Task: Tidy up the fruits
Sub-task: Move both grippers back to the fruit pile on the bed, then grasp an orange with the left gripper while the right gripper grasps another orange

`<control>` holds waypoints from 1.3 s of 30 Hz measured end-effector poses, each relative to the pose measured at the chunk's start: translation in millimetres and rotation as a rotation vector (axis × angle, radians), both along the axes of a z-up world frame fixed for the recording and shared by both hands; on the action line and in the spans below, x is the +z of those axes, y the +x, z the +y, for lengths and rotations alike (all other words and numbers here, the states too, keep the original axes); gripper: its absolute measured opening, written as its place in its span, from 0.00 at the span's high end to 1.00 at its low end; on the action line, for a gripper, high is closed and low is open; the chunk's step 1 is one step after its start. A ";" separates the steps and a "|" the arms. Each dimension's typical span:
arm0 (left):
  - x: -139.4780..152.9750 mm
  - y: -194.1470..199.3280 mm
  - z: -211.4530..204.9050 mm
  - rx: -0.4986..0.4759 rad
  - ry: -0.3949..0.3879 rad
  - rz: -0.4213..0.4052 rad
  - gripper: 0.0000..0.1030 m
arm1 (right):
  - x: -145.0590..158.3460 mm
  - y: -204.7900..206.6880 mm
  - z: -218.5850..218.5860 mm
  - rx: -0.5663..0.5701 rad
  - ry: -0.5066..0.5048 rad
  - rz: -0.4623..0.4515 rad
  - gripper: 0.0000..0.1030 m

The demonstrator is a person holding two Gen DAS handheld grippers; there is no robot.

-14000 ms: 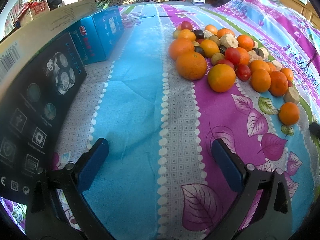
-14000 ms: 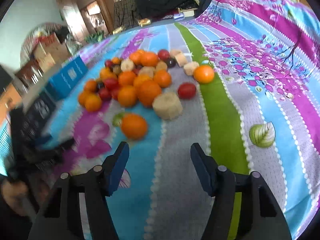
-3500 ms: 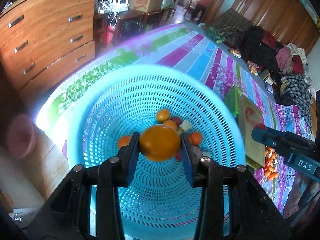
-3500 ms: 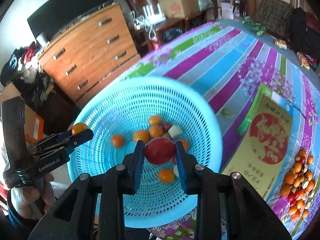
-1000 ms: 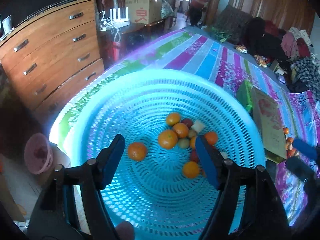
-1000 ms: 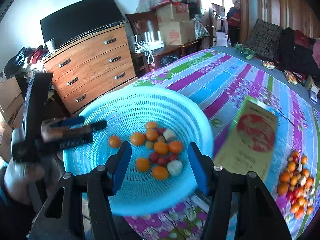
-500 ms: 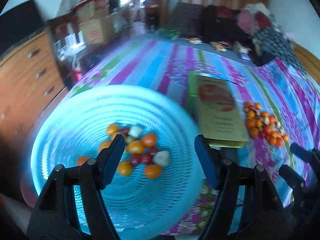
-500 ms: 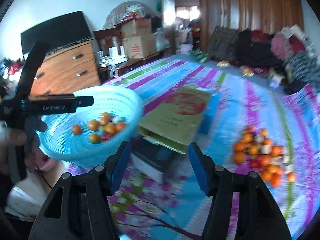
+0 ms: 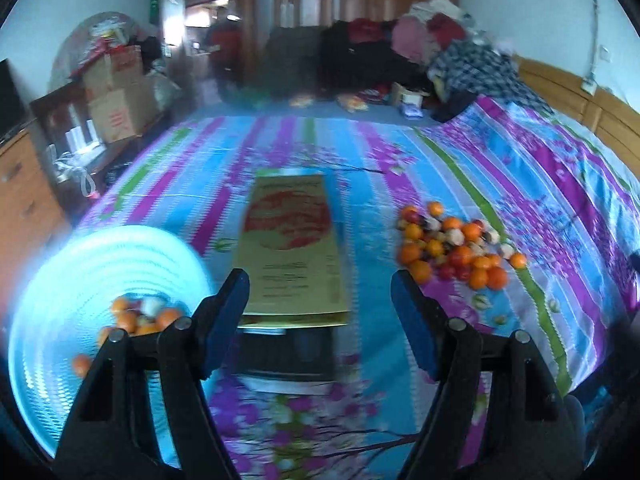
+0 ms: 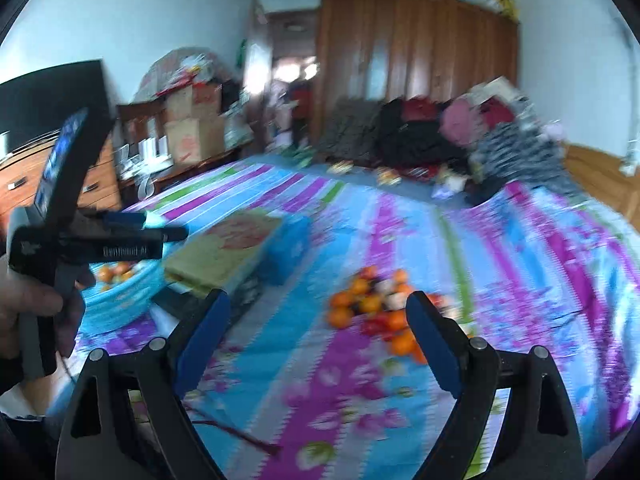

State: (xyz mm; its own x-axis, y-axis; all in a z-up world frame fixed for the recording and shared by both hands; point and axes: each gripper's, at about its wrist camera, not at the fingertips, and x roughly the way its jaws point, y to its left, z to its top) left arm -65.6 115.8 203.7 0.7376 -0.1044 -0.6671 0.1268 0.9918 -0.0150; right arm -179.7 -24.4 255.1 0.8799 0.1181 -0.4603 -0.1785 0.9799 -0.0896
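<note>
A pile of oranges, tomatoes and pale fruit (image 9: 454, 250) lies on the flowered bedspread, right of centre in the left wrist view; it also shows in the right wrist view (image 10: 380, 312). A light-blue perforated basket (image 9: 52, 292) with several fruits in it sits at the lower left; its edge shows in the right wrist view (image 10: 120, 296). My left gripper (image 9: 320, 312) is open and empty, high above the bed. My right gripper (image 10: 316, 336) is open and empty, facing the pile. The left gripper's body (image 10: 80, 240) shows at the left of the right wrist view.
A flat yellow box with a red print (image 9: 292, 248) lies on dark boxes between basket and pile. A blue box (image 10: 288, 248) sits beside it. A wooden dresser (image 9: 20, 196) stands left; clothes (image 9: 400, 52) and cardboard boxes (image 9: 116, 96) lie beyond the bed.
Both grippers have swung away from the basket toward the fruit pile. The basket has slid to the lower left of both views. Both stay open and empty.
</note>
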 end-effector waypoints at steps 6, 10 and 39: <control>-24.0 13.0 -45.1 -0.080 -0.033 0.045 0.28 | -17.0 -21.1 -53.0 -0.182 -0.080 -0.137 0.00; -52.3 29.0 -72.8 -0.119 -0.058 0.109 0.28 | -55.7 -7.8 -87.1 -0.221 0.023 0.045 0.07; -178.1 112.5 -116.9 -0.197 -0.216 0.283 0.60 | -176.8 87.6 -192.9 -0.251 0.249 0.397 0.32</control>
State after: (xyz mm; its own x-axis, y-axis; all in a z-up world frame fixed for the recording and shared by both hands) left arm 46.8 -1.1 25.5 0.4799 -0.3854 -0.7882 0.2754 0.9191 -0.2817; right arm -92.1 -217.3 78.3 0.6592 0.0750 -0.7482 0.0909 0.9798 0.1783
